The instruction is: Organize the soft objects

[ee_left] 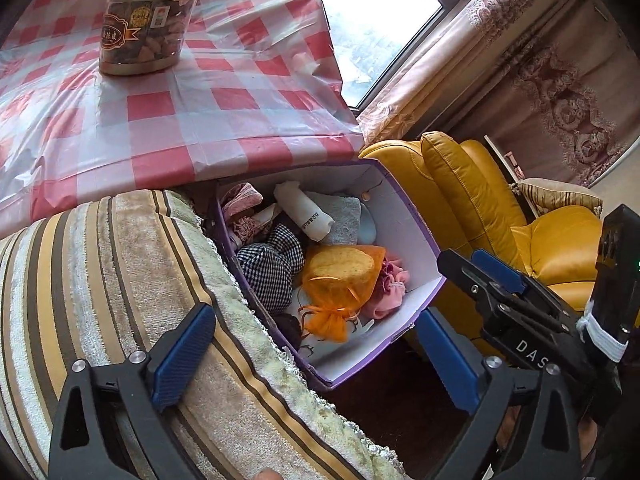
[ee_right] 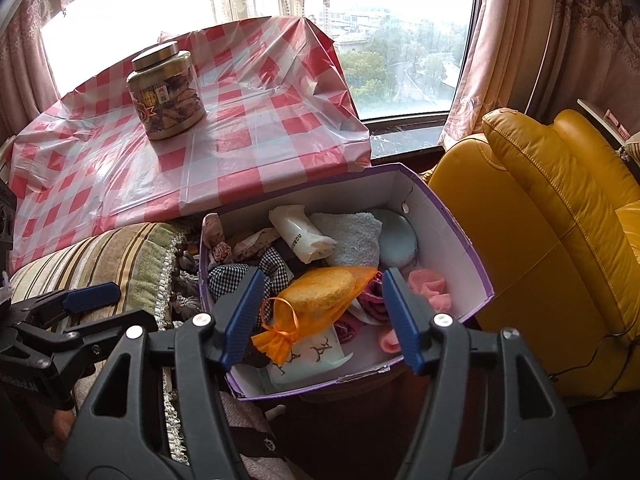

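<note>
A purple-edged cardboard box (ee_right: pixel 448 216) holds soft things: an orange mesh pouch (ee_right: pixel 320 300) lying near-centre, checked cloth (ee_right: pixel 236 276) left, white roll (ee_right: pixel 300 236) and grey towel (ee_right: pixel 352 236) far, perhaps pink socks (ee_right: pixel 432 286) right.

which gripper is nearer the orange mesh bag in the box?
Right. The right gripper hangs open directly over the orange mesh bag, its fingers framing it. The left gripper is open off to the box's side, over the striped cushion.

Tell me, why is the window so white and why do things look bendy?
Left wrist view: daylight washes the window out to white, and the fisheye lens bows the checked tablecloth. Right wrist view: the window is less washed out, with trees and buildings showing, and the tablecloth has shiny glare.
</note>
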`<action>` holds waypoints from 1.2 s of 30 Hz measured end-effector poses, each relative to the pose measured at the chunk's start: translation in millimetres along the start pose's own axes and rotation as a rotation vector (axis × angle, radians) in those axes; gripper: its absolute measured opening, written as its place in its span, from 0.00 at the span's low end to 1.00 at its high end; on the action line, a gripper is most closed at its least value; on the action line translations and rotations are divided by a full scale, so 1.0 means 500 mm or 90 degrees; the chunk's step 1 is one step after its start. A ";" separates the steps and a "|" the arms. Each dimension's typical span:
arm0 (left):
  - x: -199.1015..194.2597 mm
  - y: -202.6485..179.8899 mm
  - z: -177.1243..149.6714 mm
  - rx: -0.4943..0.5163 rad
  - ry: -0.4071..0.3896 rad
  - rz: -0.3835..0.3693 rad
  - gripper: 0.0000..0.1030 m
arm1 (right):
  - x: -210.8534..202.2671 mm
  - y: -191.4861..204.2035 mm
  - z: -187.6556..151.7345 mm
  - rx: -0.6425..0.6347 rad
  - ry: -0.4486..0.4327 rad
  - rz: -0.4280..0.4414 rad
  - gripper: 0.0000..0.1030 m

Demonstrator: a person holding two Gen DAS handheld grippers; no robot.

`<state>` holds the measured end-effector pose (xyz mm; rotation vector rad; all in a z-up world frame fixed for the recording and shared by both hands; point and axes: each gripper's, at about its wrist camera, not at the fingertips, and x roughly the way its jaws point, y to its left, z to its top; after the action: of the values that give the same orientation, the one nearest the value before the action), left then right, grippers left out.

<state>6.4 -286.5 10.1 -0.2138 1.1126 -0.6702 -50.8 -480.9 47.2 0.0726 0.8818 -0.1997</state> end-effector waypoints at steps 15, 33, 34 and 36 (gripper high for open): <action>0.000 0.000 0.002 -0.009 0.000 -0.002 0.99 | 0.004 0.000 -0.002 0.003 0.004 -0.002 0.64; 0.012 0.000 0.004 -0.006 0.003 0.008 1.00 | 0.009 -0.004 -0.009 0.004 0.008 -0.001 0.65; 0.012 0.000 0.004 -0.006 0.003 0.008 1.00 | 0.009 -0.004 -0.008 0.004 0.008 -0.001 0.65; 0.014 0.000 0.003 -0.006 0.003 0.009 1.00 | 0.010 -0.005 -0.010 0.006 0.009 -0.002 0.65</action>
<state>9.7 -290.8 5.7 -0.2118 1.1212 -0.6538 -52.2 -483.5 40.1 0.0815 0.8946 -0.2060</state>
